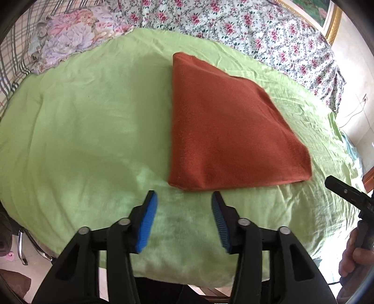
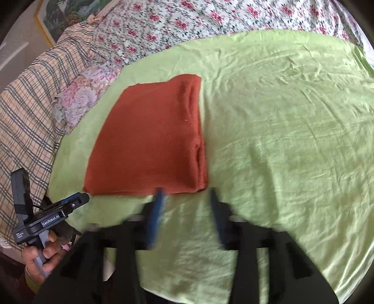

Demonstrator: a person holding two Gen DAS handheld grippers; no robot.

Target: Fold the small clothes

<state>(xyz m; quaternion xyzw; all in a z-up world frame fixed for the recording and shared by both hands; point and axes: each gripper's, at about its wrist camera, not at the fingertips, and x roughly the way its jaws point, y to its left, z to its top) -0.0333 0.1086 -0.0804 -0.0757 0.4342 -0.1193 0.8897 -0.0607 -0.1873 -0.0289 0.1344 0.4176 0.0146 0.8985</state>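
A rust-red folded garment (image 1: 224,131) lies flat on the green sheet (image 1: 81,121). It also shows in the right wrist view (image 2: 149,140), with its layered edges on its right side. My left gripper (image 1: 184,195) is open and empty, just short of the garment's near edge. My right gripper (image 2: 185,193) is open and empty, blurred, at the garment's near right corner. The left gripper's body (image 2: 42,217) shows in the right wrist view, held in a hand. The right gripper's body (image 1: 350,198) shows at the right edge of the left wrist view.
A floral bedspread (image 1: 257,35) lies behind the green sheet. A plaid cloth (image 2: 25,112) and a pastel floral pillow (image 1: 70,35) sit at the far left. A framed picture (image 1: 329,18) leans at the back. Chair legs (image 1: 25,247) stand on the floor, lower left.
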